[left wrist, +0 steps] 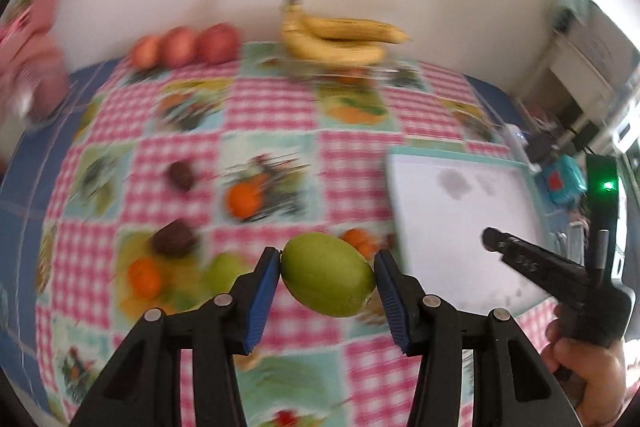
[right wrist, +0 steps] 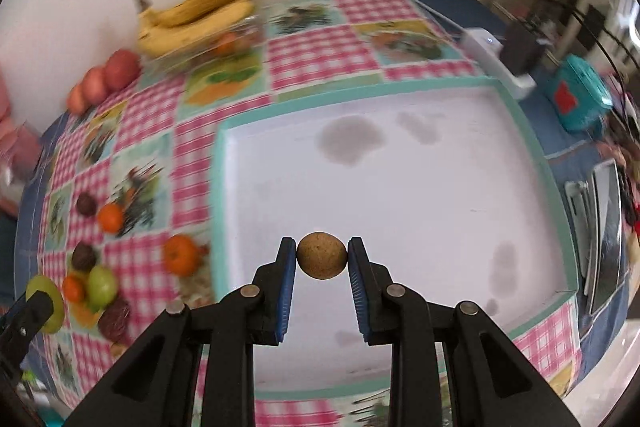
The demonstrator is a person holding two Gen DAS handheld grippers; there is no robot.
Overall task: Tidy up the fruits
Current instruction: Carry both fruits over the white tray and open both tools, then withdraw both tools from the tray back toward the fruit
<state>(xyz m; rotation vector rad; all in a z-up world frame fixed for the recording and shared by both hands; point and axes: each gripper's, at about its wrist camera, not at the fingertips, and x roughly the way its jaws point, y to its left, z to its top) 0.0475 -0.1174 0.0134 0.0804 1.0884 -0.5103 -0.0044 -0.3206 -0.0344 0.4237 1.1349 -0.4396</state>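
Between each claw's pads sits fruit: left claw (left wrist: 327, 269) grasping green fruit (left wrist: 328, 275), right claw (right wrist: 322, 259) brown fruit (right wrist: 321, 255).

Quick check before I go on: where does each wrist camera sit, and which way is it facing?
Left wrist: on the left gripper, looking down along its fingers at the green fruit it holds above the checked tablecloth; the right gripper and a hand show.
Right wrist: on the right gripper, looking down at the small brown fruit it holds above the white tray; the left gripper shows at the left edge.
Shared: bananas, red apples, tray.
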